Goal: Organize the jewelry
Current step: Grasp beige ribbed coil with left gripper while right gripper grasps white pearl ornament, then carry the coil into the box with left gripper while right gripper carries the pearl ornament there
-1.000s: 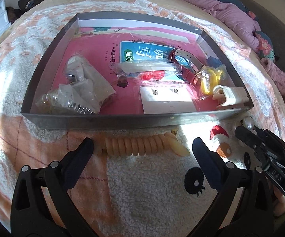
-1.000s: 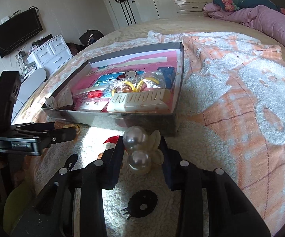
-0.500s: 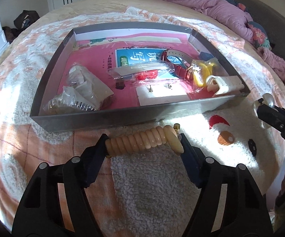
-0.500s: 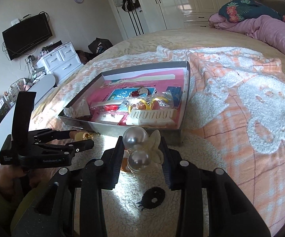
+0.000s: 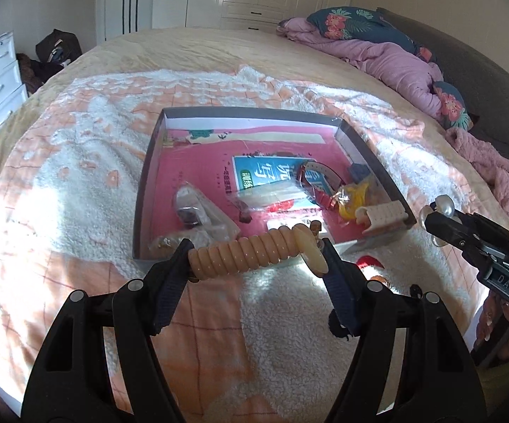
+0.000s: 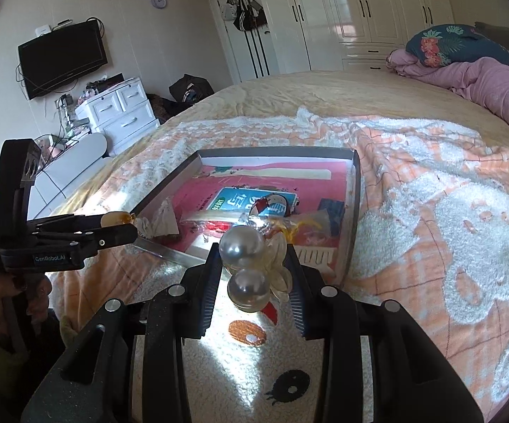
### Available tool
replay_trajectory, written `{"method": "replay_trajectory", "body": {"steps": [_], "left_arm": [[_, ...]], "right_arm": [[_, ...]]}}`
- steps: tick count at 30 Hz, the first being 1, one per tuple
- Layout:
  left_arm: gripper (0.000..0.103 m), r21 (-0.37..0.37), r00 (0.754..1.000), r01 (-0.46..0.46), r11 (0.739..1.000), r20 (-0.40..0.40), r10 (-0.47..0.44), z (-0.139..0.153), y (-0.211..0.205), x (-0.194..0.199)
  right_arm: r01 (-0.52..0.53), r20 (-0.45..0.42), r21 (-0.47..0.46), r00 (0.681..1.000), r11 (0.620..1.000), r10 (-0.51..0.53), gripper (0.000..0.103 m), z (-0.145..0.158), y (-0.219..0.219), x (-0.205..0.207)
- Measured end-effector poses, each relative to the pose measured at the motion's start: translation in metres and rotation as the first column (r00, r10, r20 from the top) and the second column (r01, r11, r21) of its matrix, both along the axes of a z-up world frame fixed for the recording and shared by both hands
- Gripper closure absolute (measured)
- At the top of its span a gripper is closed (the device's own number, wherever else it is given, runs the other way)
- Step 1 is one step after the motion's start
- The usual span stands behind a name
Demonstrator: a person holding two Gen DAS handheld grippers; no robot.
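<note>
While the left gripper (image 5: pixel 256 257) clenches a beige ribbed coil hair tie crosswise and the right gripper (image 6: pixel 252 275) grasps a pearl hair clip, the shallow grey cardboard tray (image 5: pixel 147 176) lies just ahead of both

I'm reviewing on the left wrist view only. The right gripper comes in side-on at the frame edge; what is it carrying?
Observer: The right gripper is shut on a pearl hair clip with two large pearls stacked.
Reviewer: Is anything behind the pearls?
Observer: Yes, translucent petal-like pieces sit to their right.
Reviewer: And is my coil hair tie really off the bed?
Observer: It seems so. The left gripper holds its amber end in the air near the grey tray corner.
</note>
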State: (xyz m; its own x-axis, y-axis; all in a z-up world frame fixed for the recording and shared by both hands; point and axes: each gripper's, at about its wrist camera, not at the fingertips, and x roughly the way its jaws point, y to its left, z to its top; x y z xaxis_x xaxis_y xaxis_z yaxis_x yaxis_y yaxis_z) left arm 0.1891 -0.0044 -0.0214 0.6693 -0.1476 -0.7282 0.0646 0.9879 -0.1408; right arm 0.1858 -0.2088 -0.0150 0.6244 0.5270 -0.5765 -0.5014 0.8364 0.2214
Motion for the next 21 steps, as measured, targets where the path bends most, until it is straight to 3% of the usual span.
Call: {"method": "replay_trajectory", "body": {"steps": [21], "left_arm": [[0.040,0.008,1.000,0.007,1.000,-0.001,-0.007,-0.003,0.014,0.039]], "right_arm": [[0.014,0.074,-0.045,0.997,0.999,-0.011,0.070,0.015,0.036,0.051]]}}
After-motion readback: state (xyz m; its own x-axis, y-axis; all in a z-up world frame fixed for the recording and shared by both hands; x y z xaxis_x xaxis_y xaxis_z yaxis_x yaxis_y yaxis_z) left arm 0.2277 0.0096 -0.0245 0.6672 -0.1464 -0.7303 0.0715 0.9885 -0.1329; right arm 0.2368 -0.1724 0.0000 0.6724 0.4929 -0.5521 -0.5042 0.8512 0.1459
